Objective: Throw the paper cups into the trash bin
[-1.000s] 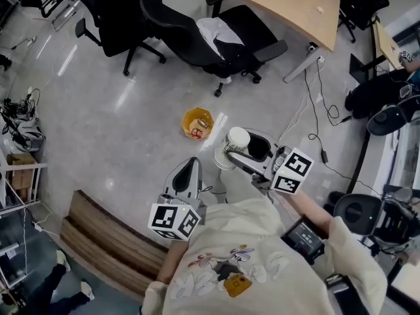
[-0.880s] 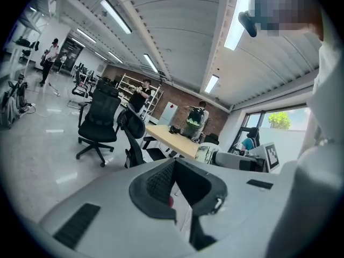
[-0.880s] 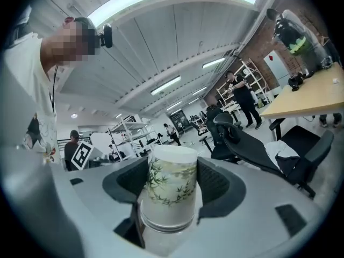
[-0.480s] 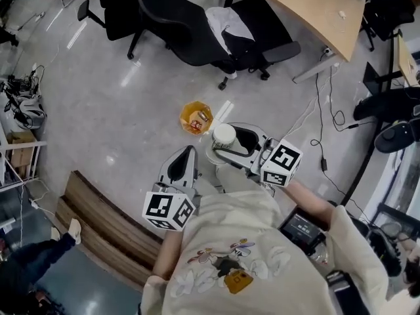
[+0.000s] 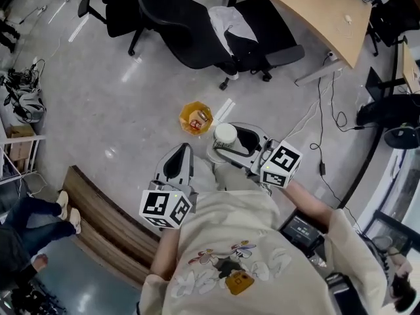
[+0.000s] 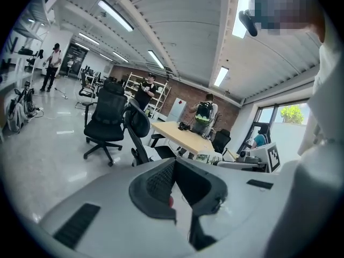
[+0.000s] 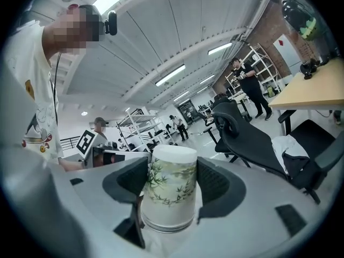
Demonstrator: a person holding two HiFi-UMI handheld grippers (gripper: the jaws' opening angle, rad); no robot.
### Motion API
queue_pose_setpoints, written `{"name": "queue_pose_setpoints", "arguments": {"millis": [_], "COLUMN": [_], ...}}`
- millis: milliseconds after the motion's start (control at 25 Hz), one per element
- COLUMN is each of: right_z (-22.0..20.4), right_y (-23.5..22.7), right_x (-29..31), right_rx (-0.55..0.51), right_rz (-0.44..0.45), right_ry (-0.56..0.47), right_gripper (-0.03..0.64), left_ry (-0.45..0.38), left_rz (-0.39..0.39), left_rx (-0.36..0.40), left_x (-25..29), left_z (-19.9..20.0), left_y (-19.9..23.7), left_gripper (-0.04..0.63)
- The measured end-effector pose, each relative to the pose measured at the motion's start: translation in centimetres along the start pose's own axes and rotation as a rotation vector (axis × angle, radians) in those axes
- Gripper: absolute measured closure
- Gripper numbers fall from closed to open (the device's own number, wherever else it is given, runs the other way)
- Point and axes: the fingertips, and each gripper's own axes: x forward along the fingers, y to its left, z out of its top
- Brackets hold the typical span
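The right tongs were spread wide and clamped on a paper cup, one dark pad pressed against each side of it. In the right gripper view the cup showed a green bamboo print on its white wall, its flat white end pointing away from the camera and its wider end nearer the lens, filling the gap between the right tongs. From the head view the cup hung above the grey floor, near the trash bin but off to its right and not over its mouth. The bin stood on the floor, round and orange-yellow, with something red and white lying inside. The left tongs were held lower left of the bin, closed, the tips meeting with nothing gripped; the left gripper view showed the two dark pads of the left tongs touching at the far end. The marker cubes sat close to the person's cream shirt. Beyond the bin stood black office chairs, one with a white cloth on its seat, beside a curved wooden table.
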Motion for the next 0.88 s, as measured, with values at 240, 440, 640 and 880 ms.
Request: {"name": "queue_pose_setpoints", "arguments": {"millis": [240, 440, 640, 880], "right_z": [-0.4, -2.3, -6.2, -12.9], "right_y": [-1.4, -2.7, -6.5, -10.4], "right_x": [1.9, 4.2, 7.4, 11.2], "right_rx": [-0.085, -0.101, -0.106, -0.115], "right_rz": [-0.054, -0.11, -0.159, -0.183], "right_ry": [0.032, 0.064, 0.115, 0.2], "right_gripper": [0.324, 0.325, 0.325, 0.325], "left_ry": [-0.003, 0.033, 0.085, 0.126], "left_rz": [-0.037, -0.051, -0.063, -0.038], "left_rx": [0.052, 0.108, 0.104, 0.077], "left_x": [1.7, 3.6, 6.2, 8.3], "left_z": [0.0, -1.4, -4.9, -11.2], "left_y": [1.2, 3.4, 7.3, 13.1], "left_gripper": [0.591, 0.591, 0.591, 0.591]}}
